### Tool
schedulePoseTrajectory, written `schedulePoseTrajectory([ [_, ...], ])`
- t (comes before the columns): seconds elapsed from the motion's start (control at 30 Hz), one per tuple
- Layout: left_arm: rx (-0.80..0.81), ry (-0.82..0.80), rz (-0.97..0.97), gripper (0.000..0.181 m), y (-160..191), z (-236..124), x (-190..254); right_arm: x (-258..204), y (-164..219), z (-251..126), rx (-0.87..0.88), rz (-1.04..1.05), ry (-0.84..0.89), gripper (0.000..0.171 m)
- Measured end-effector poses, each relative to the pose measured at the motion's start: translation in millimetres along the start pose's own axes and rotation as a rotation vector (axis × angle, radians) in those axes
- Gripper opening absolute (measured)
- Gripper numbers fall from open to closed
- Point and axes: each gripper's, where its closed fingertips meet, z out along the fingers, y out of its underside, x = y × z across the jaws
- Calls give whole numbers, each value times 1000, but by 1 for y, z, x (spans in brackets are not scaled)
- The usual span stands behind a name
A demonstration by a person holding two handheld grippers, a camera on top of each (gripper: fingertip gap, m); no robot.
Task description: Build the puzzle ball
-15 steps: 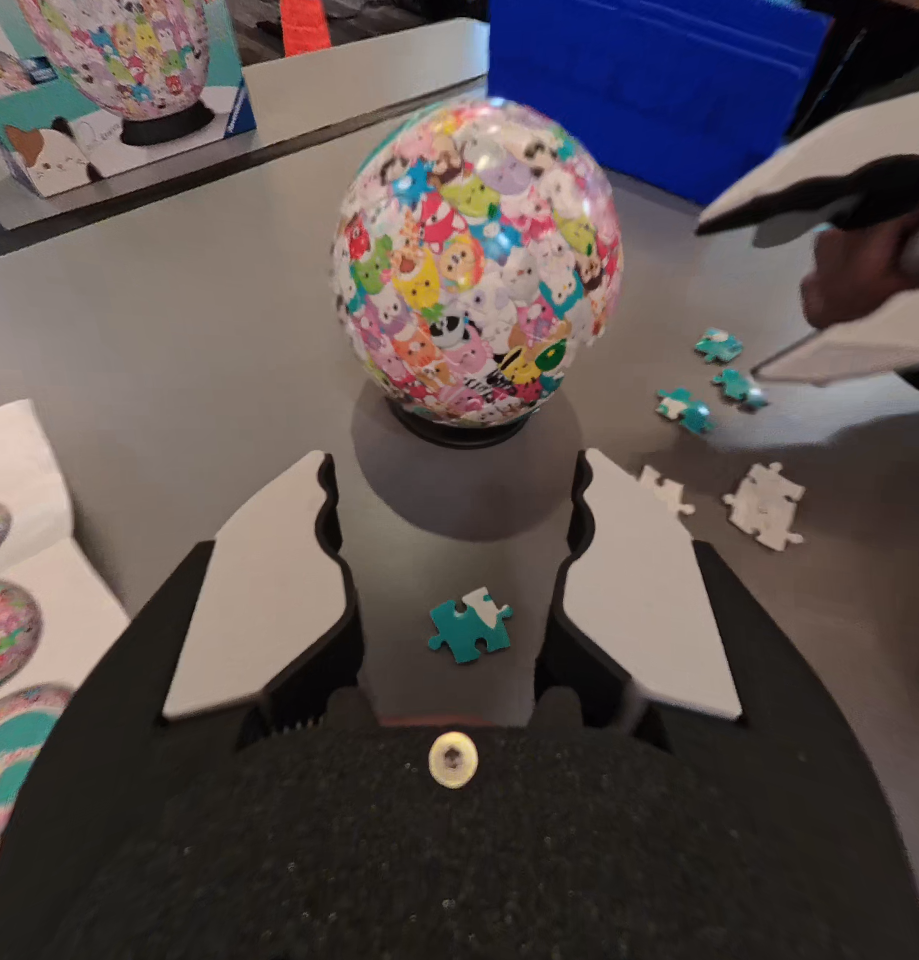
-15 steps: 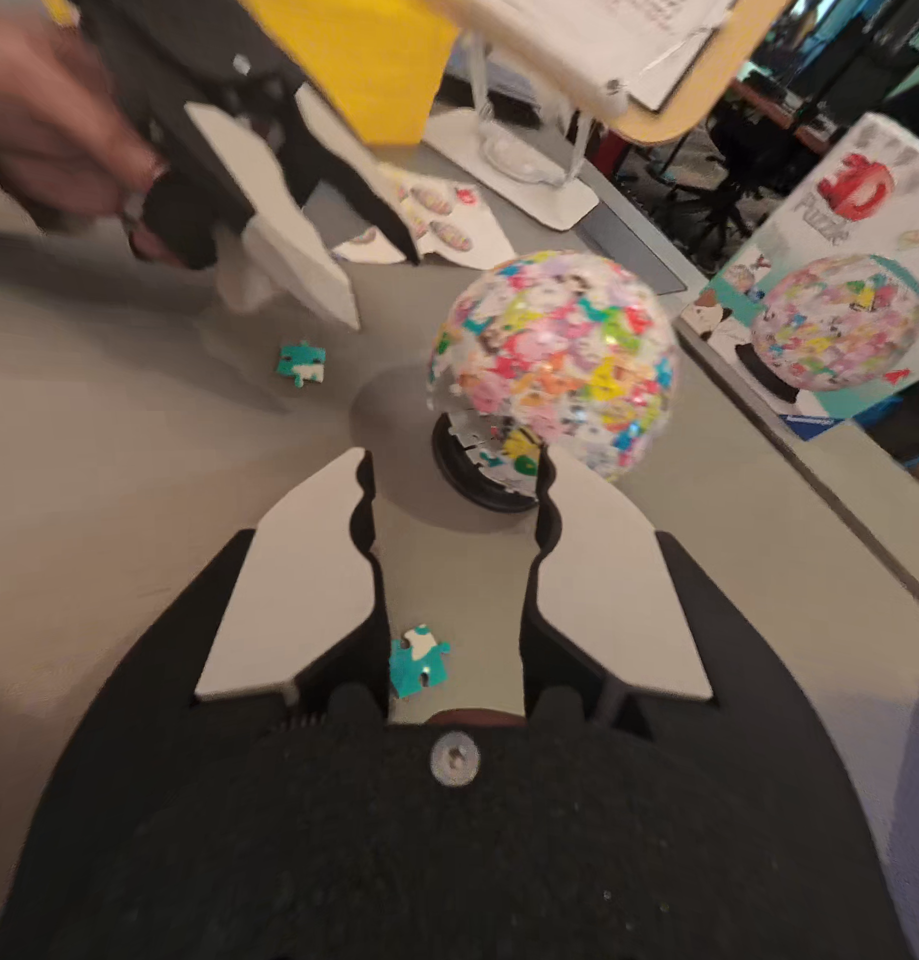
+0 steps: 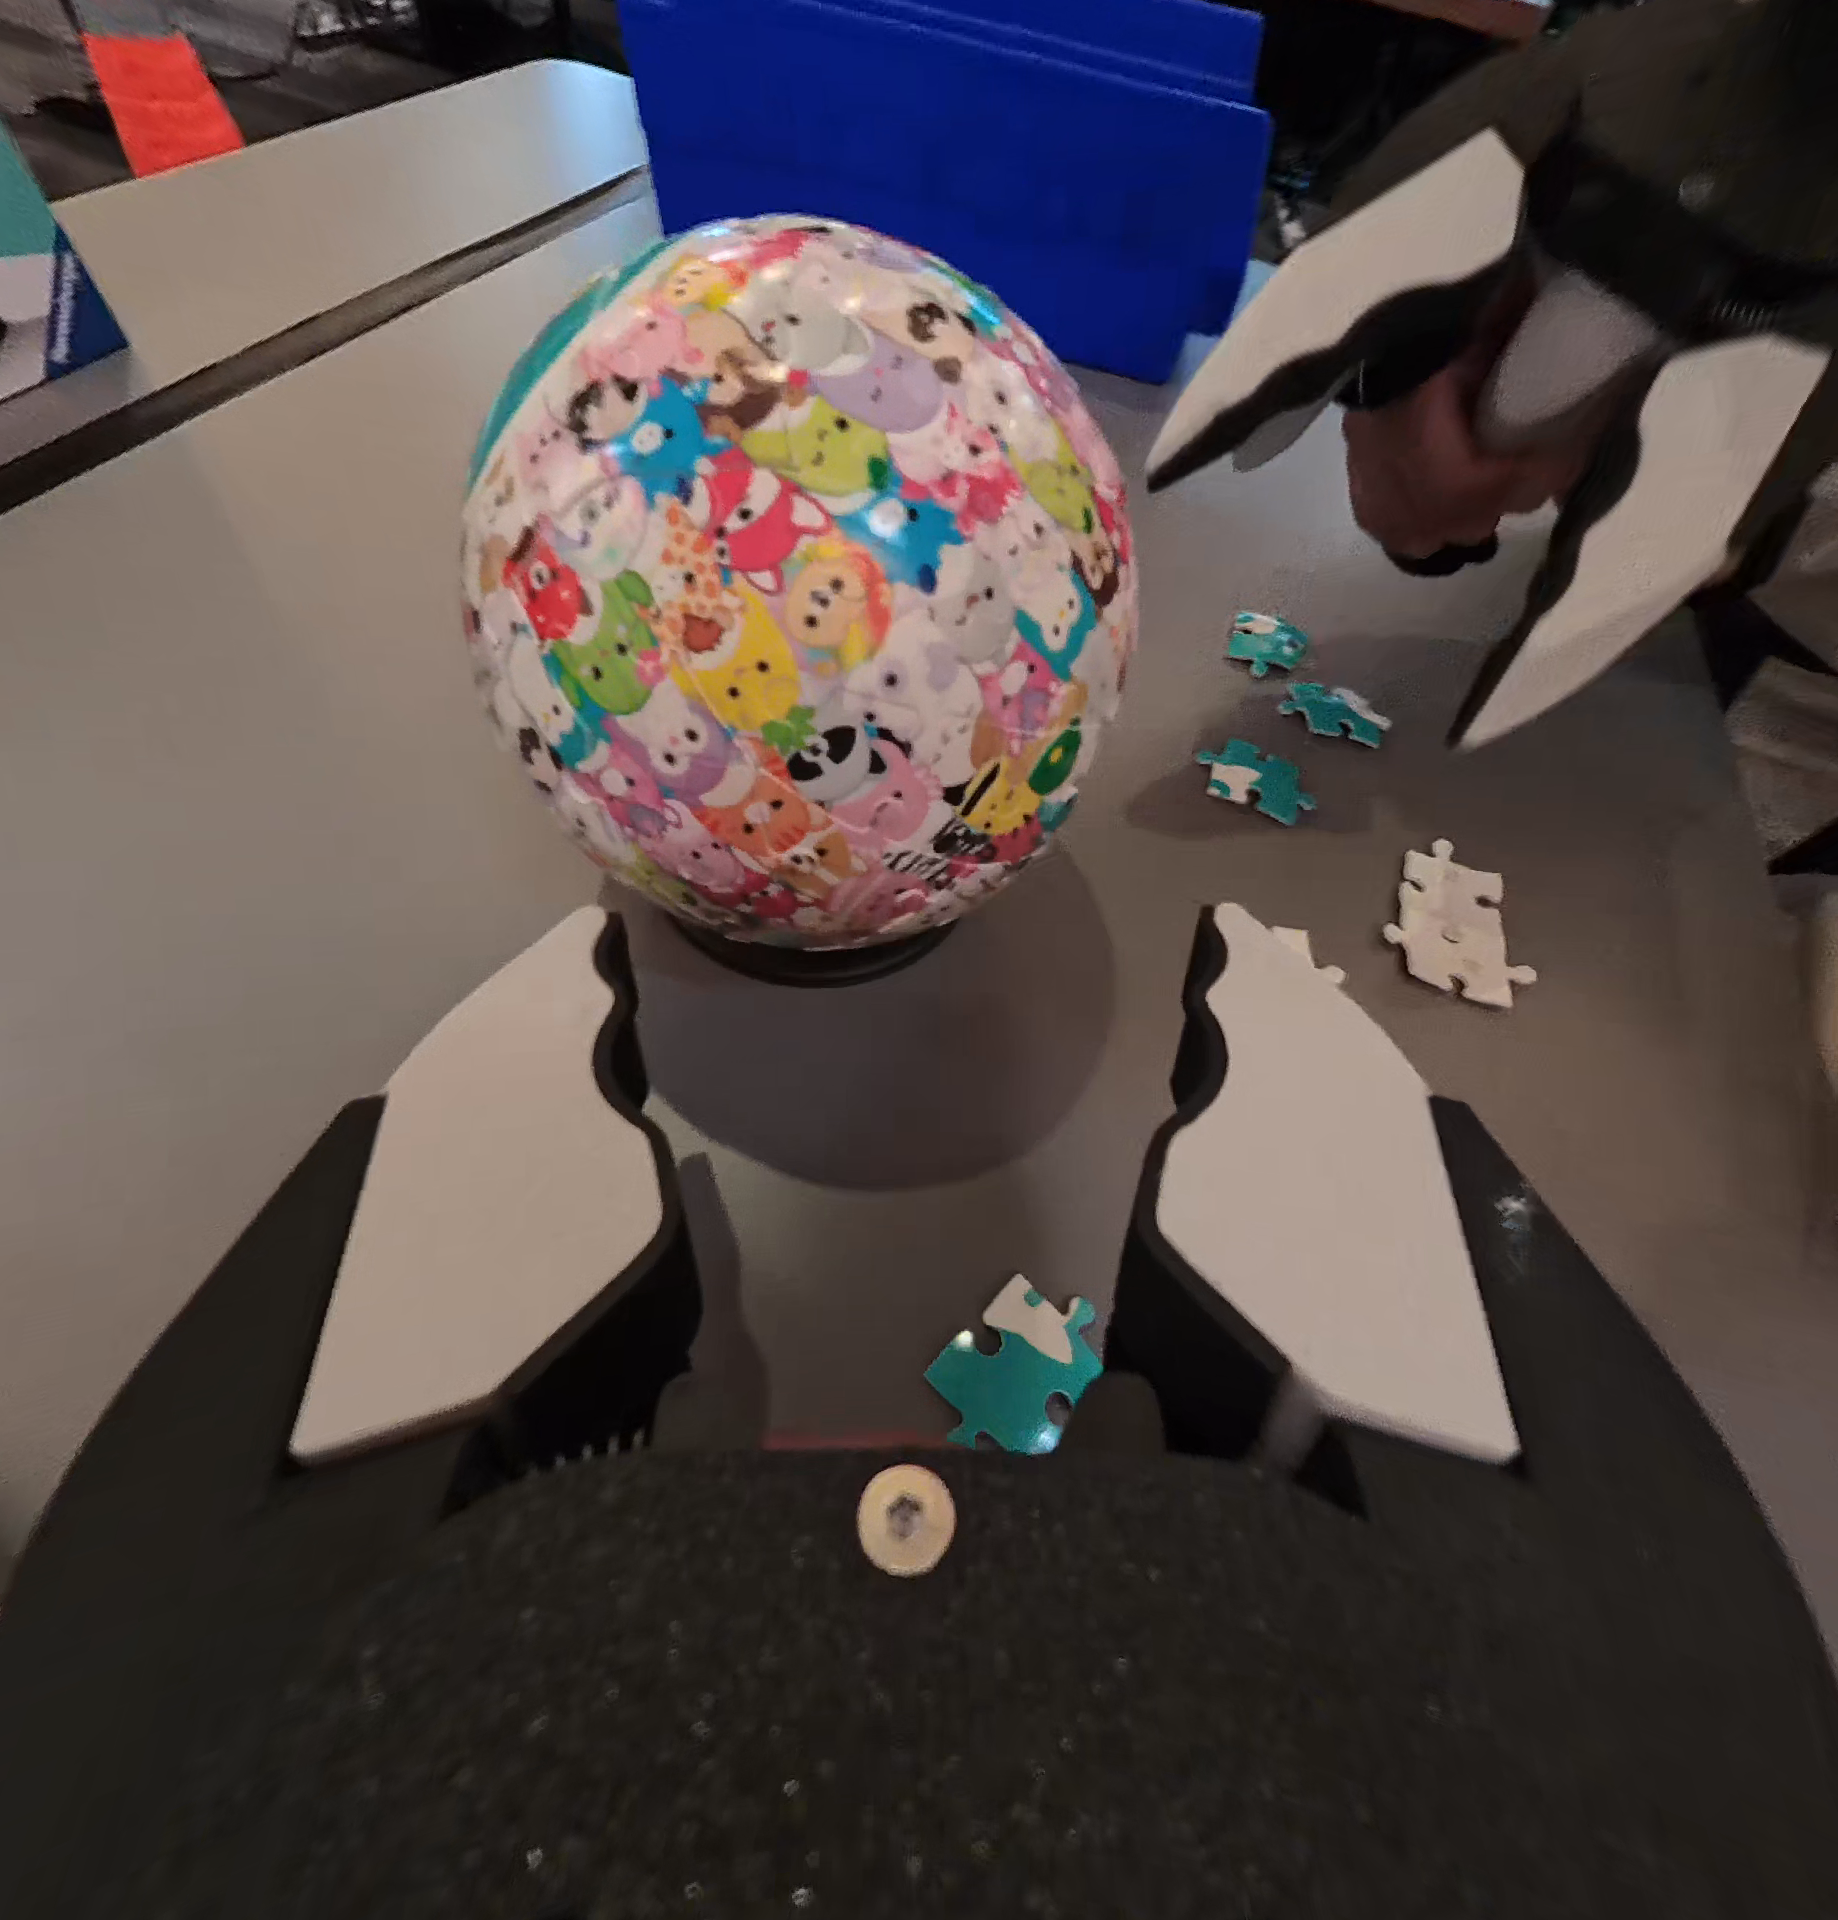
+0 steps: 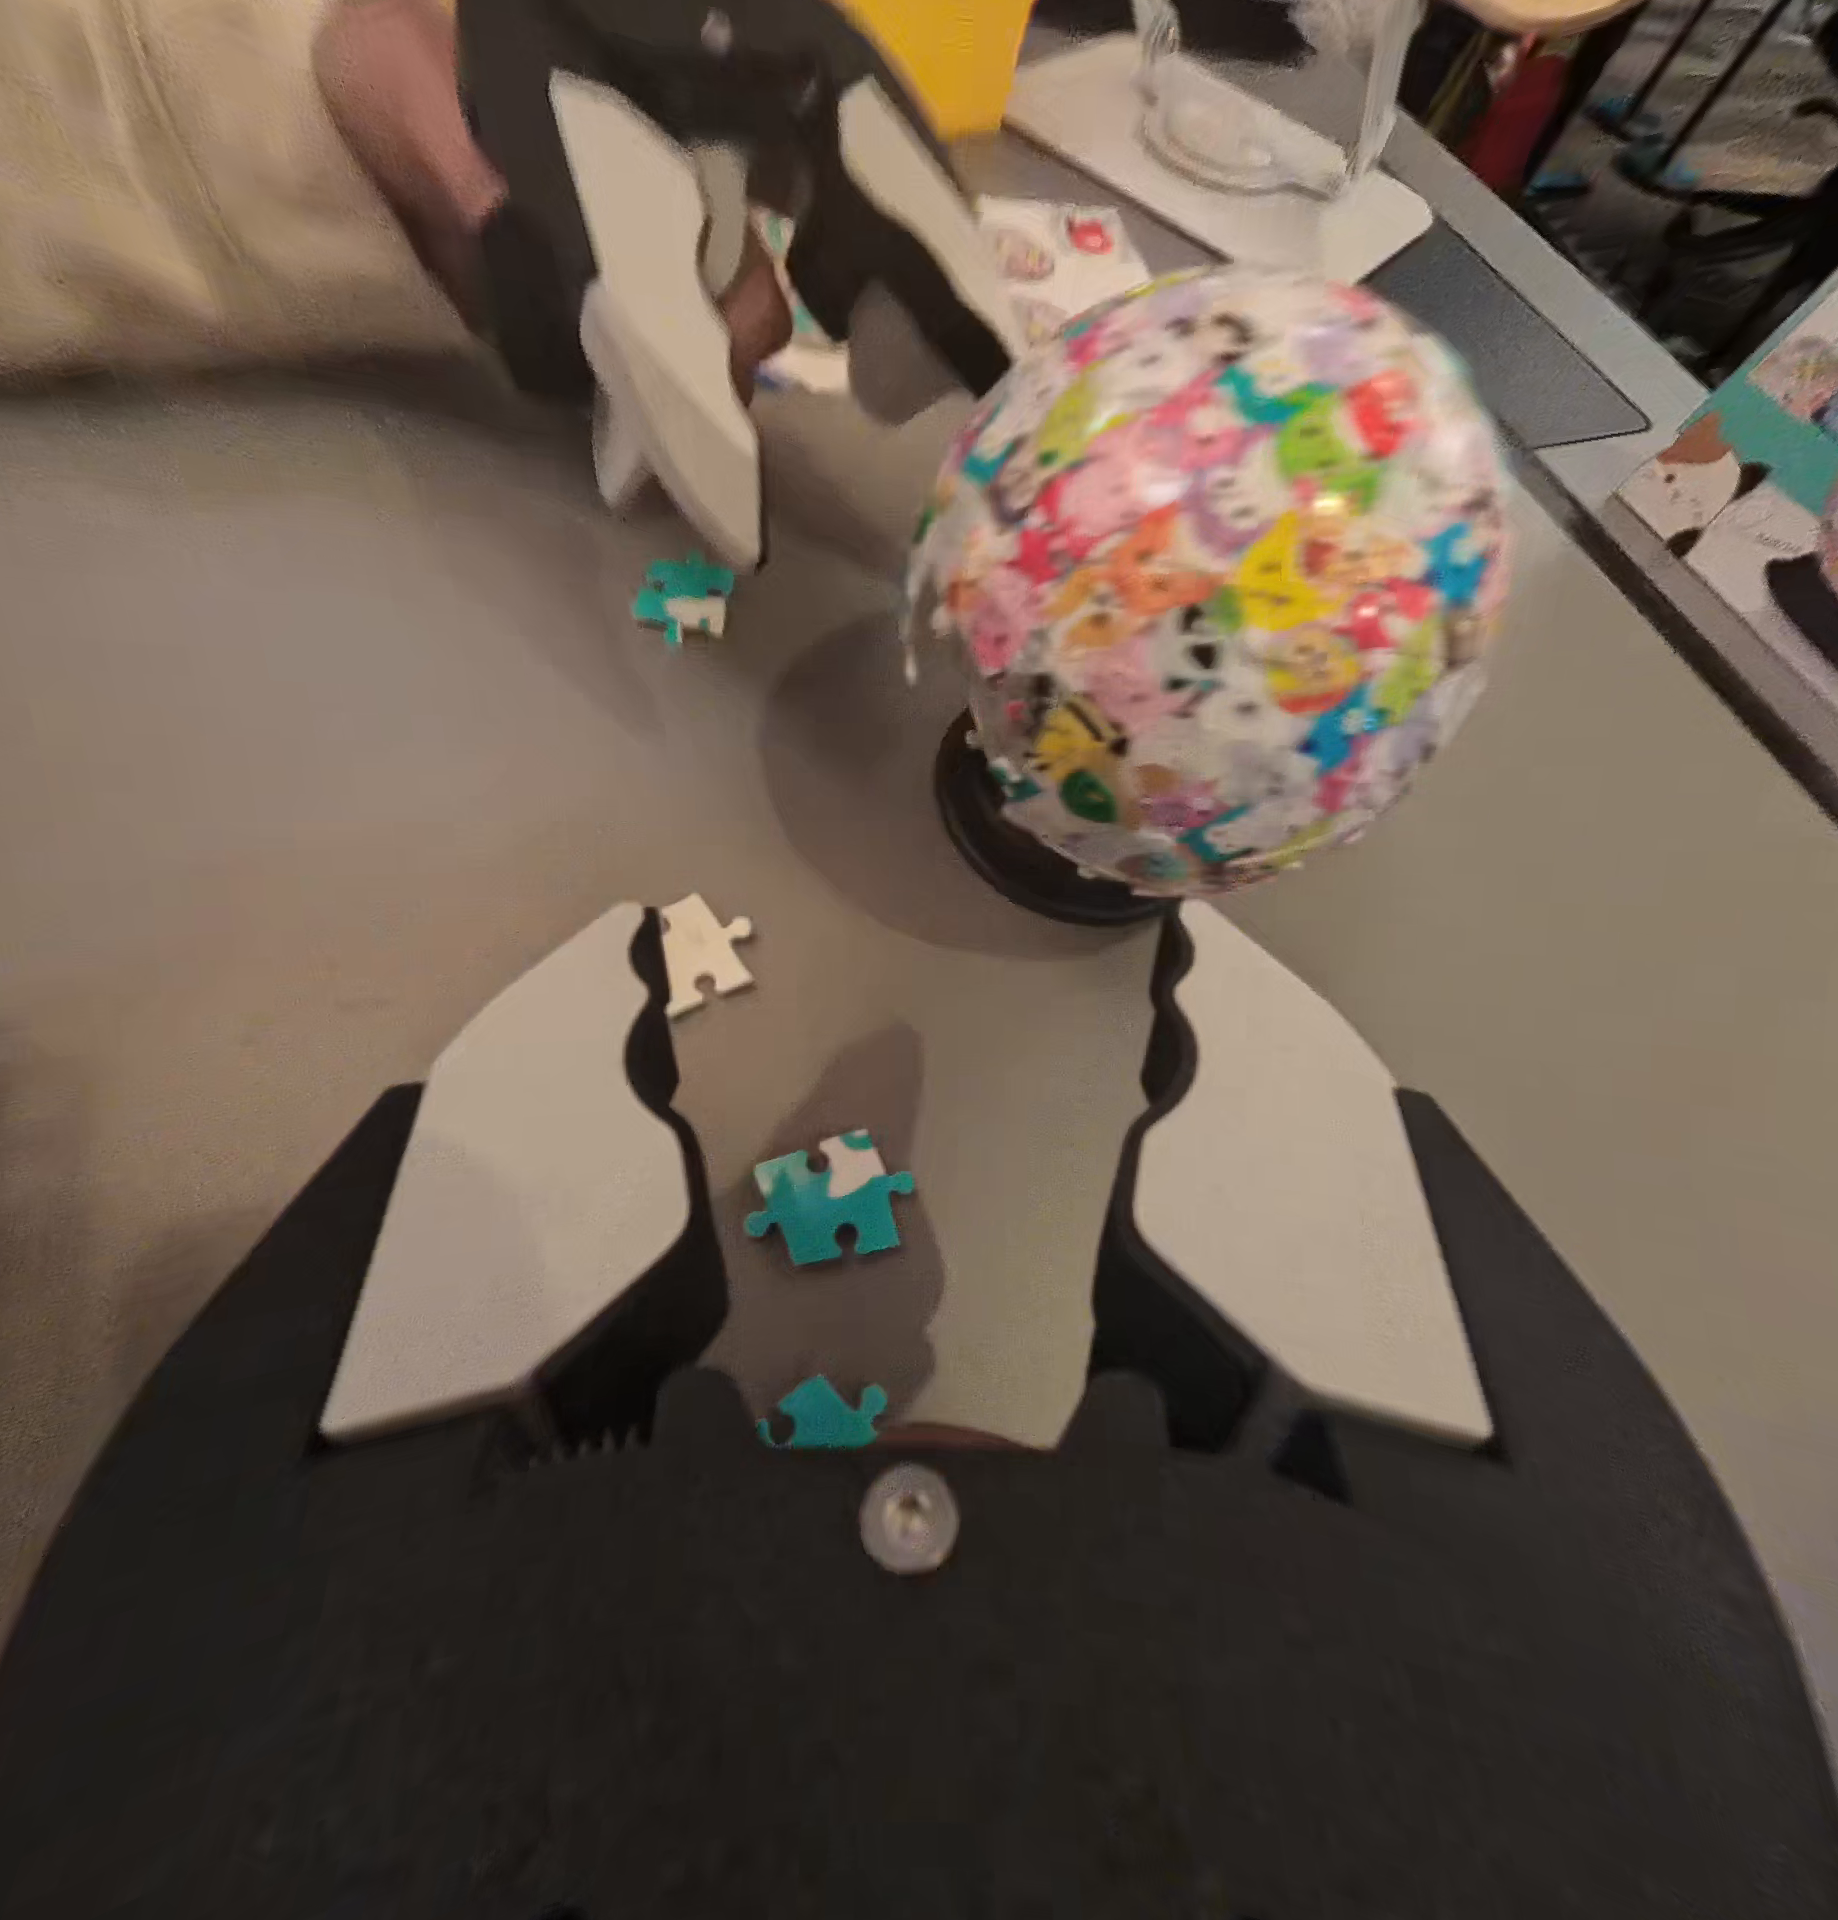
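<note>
**Grey benches, cluttered edges**

A smooth grey bench [image 3: 219,727] meets a second, paler bench [image 3: 354,177] across a dark seam. A blue bin [image 3: 946,156] stands behind. A yellow bin [image 4: 946,52] and a clear stand [image 4: 1258,114] sit at the far side.

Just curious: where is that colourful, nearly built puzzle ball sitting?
The colourful puzzle ball stands on a black ring stand mid-table, just ahead of the open left gripper, loose teal pieces to its right.

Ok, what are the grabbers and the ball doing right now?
Both grippers open, left, right. Puzzle ball on stand. Loose pieces on table.
</note>
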Motion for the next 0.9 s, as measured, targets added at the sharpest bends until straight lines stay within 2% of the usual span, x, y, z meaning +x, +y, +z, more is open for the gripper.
schedulePoseTrajectory([
  [0.03, 6, 16, 5, 100, 0, 1, 2, -9, -1, 4, -4, -52, 4, 91],
  [0.1, 17, 31, 20, 99, -3, 3, 3, -24, -11, 11, 8, -113, 4, 85],
  [0.27, 20, 36, 39, 101, -8, 1, -10, -53, -19, 39, -36, -122, 26, 81],
  [0.33, 25, 44, 33, 101, -9, -2, -15, -50, -9, 53, -142, -174, 79, 96],
  [0.47, 35, 43, 33, 101, -5, -3, -16, -55, -6, 72, -254, -281, 103, 109],
  [0.5, 51, 46, 29, 101, -5, -4, -15, -52, -2, 77, -307, -323, 125, 119],
  [0.53, 67, 55, 20, 101, -6, -5, -13, -51, -4, 80, -327, -341, 135, 118],
  [0.7, 155, 94, -42, 99, -17, -18, -11, -53, 4, 85, -444, -260, 55, 126],
  [0.8, 170, 109, -62, 99, -19, -22, -8, -58, 7, 81, -436, -167, 53, 132],
  [0.83, 171, 115, -56, 99, -19, -22, -6, -63, 5, 80, -394, -105, 50, 128],
  [0.9, 173, 120, -42, 98, -19, -21, -1, -73, -3, 73, -257, 52, 44, 105],
])
